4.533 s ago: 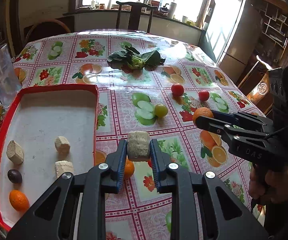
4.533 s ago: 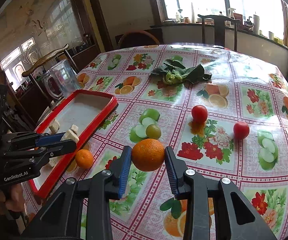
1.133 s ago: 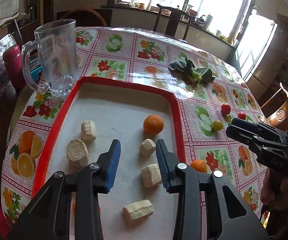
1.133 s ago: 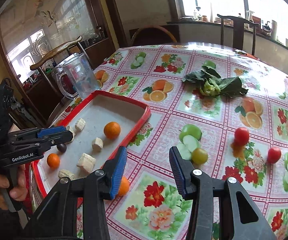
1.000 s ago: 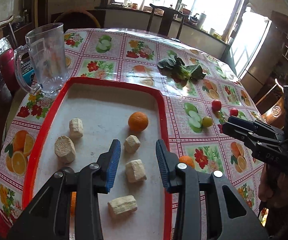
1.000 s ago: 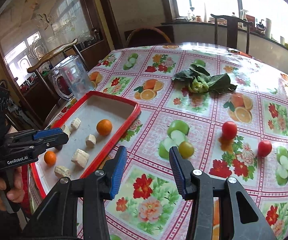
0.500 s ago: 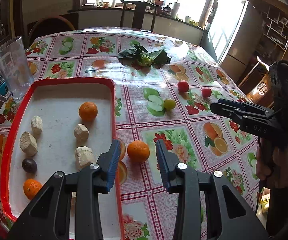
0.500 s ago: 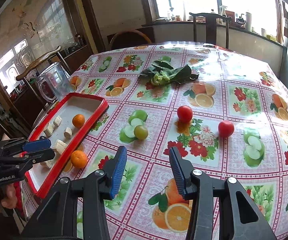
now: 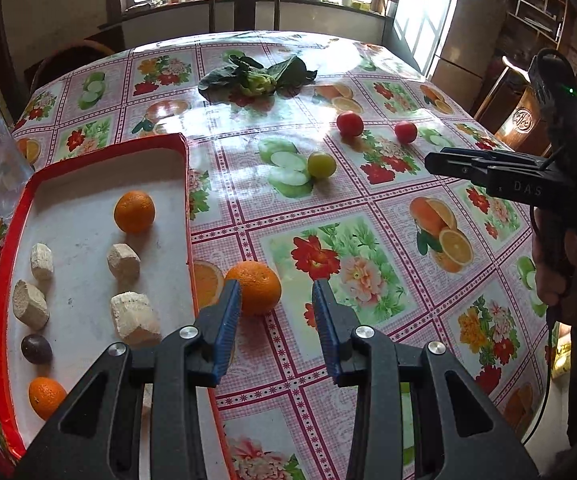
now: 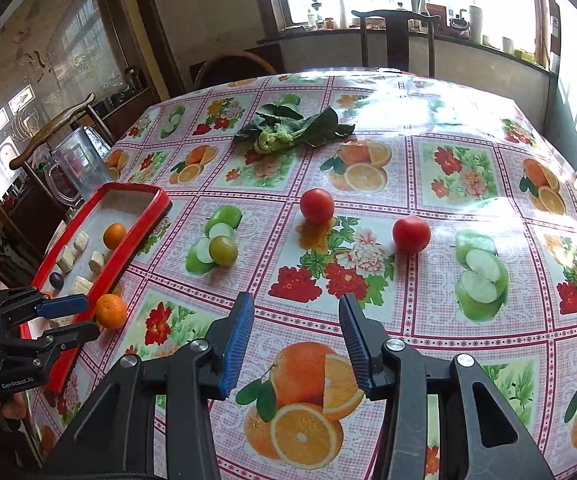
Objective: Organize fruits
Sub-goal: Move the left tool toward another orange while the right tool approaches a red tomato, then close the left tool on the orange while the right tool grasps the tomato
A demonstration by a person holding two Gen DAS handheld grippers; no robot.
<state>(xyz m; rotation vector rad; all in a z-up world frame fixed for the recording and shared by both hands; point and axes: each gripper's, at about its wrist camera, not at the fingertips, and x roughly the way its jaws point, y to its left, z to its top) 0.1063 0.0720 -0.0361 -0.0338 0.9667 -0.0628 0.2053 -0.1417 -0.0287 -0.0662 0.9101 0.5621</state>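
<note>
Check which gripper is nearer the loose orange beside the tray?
Left. The left gripper is open right at the orange, which sits just ahead of its left finger. The right gripper is open, well across the table, nearer the tomatoes.

left wrist view looks down close over the red tray point(image 9: 88, 152) edge; right wrist view faces across the table point(image 10: 428, 152) toward the window. both share tray and tomatoes point(image 10: 317, 205).

Red tray point(image 9: 187, 200) holds two oranges point(image 9: 134, 211), a dark plum point(image 9: 36, 348), pale chunks point(image 9: 123, 261); loose on worktop: orange point(image 9: 257, 285) just beside tray, green fruit point(image 9: 321, 164), two tomatoes point(image 9: 349, 123).
</note>
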